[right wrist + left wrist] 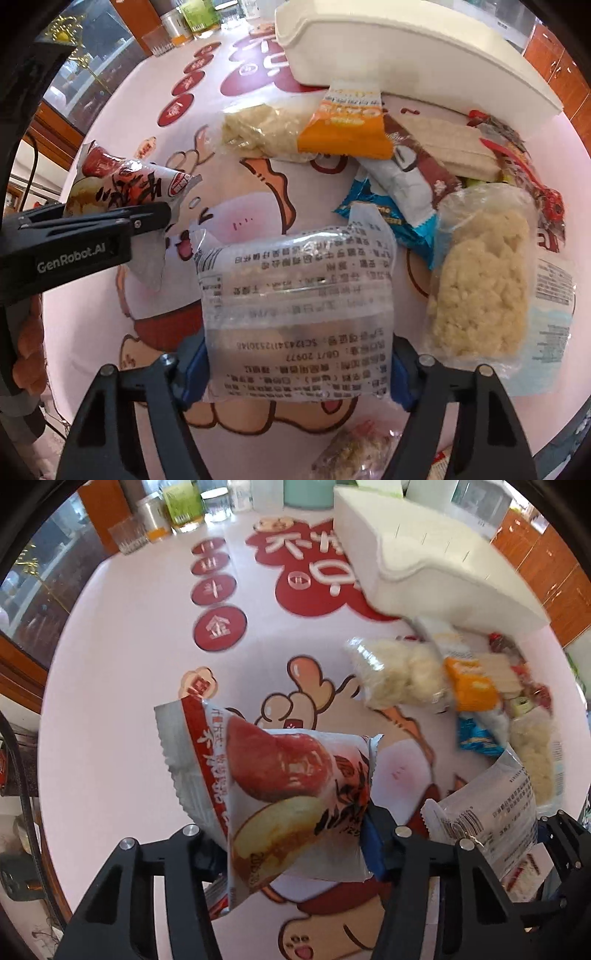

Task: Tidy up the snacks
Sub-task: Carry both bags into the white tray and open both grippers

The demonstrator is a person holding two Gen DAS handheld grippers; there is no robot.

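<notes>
My left gripper point(295, 834) is shut on a red-and-white pastry packet point(280, 786), which hangs tilted above the printed tablecloth. The right wrist view shows that same packet point(125, 181) clamped from the side at the left. My right gripper point(297, 365) is shut on a clear packet with printed text point(295, 295), its blue pads point(195, 369) pressing both sides. That packet point(491, 812) shows at the lower right of the left wrist view. A pile of loose snacks lies beyond: rice-crisp packs point(480, 291), an orange packet point(347, 125), a blue packet point(391, 218) and a wafer point(450, 147).
A white lidded box point(406, 51) stands behind the snack pile, also the white box point(443, 576) at upper right. A glass point(129, 535), tins and jars line the table's far edge. Another snack packet point(354, 454) lies near the front. A dark cabinet borders the left side.
</notes>
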